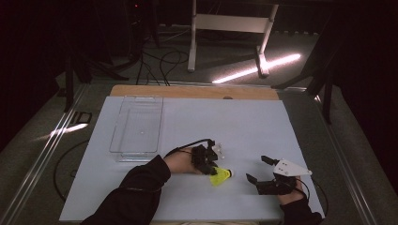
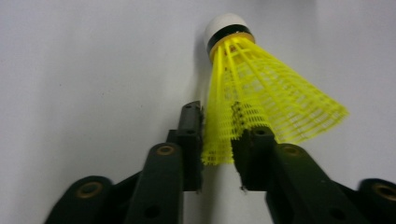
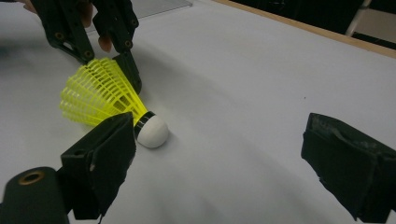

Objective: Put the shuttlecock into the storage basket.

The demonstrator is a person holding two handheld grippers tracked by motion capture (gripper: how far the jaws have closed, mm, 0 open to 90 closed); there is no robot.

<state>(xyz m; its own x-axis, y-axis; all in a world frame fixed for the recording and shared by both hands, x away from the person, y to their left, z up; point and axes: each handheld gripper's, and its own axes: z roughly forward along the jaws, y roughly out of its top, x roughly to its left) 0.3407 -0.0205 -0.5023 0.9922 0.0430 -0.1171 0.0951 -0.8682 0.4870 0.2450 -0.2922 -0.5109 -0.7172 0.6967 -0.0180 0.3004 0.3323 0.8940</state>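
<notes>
One yellow shuttlecock (image 2: 261,88) lying on the desk (image 1: 244,126), skirt pinched in the left claw (image 2: 219,135); right claw (image 3: 219,154) spread wide nearby; one clear tray (image 1: 137,129) well apart.

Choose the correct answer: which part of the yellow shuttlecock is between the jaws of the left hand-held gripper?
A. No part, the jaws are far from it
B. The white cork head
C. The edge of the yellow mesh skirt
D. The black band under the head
C: in the left gripper view, the left hand-held gripper pinches the skirt edge of the shuttlecock, while its white head points away on the table.
</notes>
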